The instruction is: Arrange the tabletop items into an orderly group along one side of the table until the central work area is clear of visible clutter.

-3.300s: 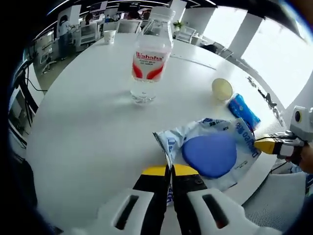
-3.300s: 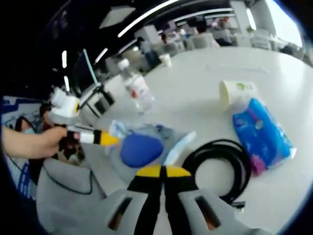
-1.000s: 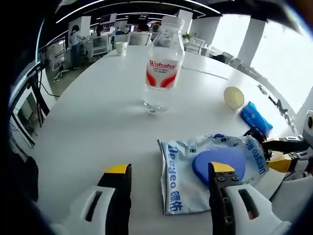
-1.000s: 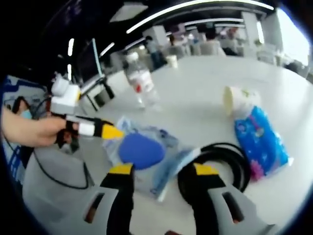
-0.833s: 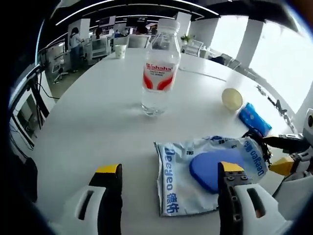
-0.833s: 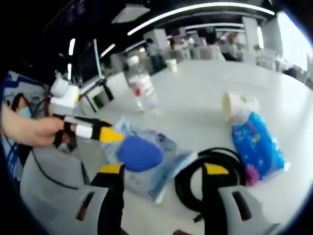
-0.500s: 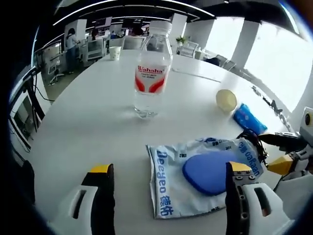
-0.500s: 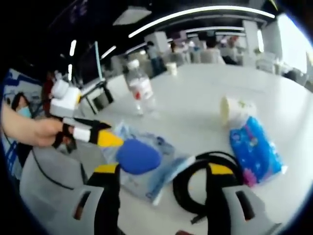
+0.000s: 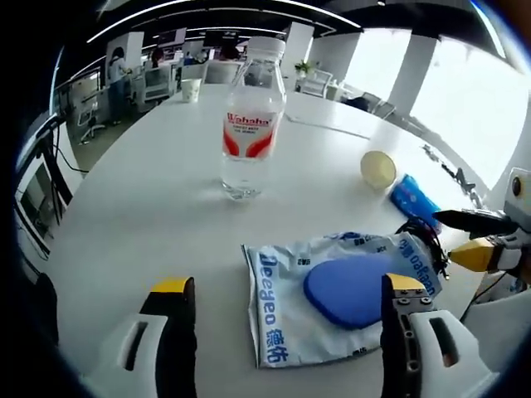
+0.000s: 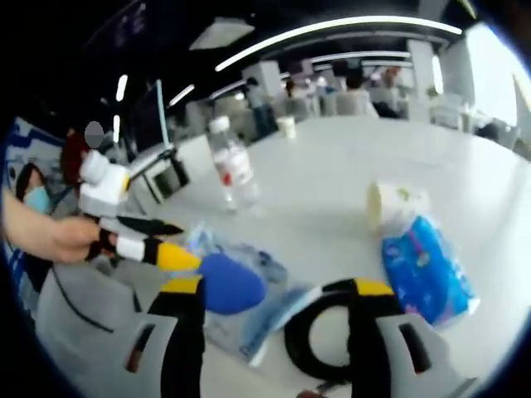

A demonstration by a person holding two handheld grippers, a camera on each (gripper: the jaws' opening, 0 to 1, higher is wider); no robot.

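My left gripper (image 9: 289, 286) is open, its jaws standing either side of a white-and-blue plastic bag (image 9: 278, 286) with a blue oval pad (image 9: 348, 290) on it. Behind stand a water bottle (image 9: 247, 124), a tipped paper cup (image 9: 377, 168) and a blue tissue pack (image 9: 412, 199). My right gripper (image 9: 473, 237) comes in from the right, open, beside a black cable (image 9: 425, 240). In the right gripper view my right gripper (image 10: 278, 287) is open over the cable coil (image 10: 319, 330) and the bag (image 10: 253, 323). The left gripper (image 10: 172, 242), held by a hand (image 10: 50, 236), touches the blue pad (image 10: 231, 283).
The round white table (image 9: 149, 199) stretches far beyond the bottle. A small paper cup (image 9: 192, 87) stands at its far side. In the right gripper view, the tissue pack (image 10: 423, 269) and tipped cup (image 10: 390, 206) lie to the right. Office desks and chairs lie beyond.
Both grippers were shut 3.3 s ago and now stand wide open. The bag, pad and cable lie where they were; both views have shifted slightly.
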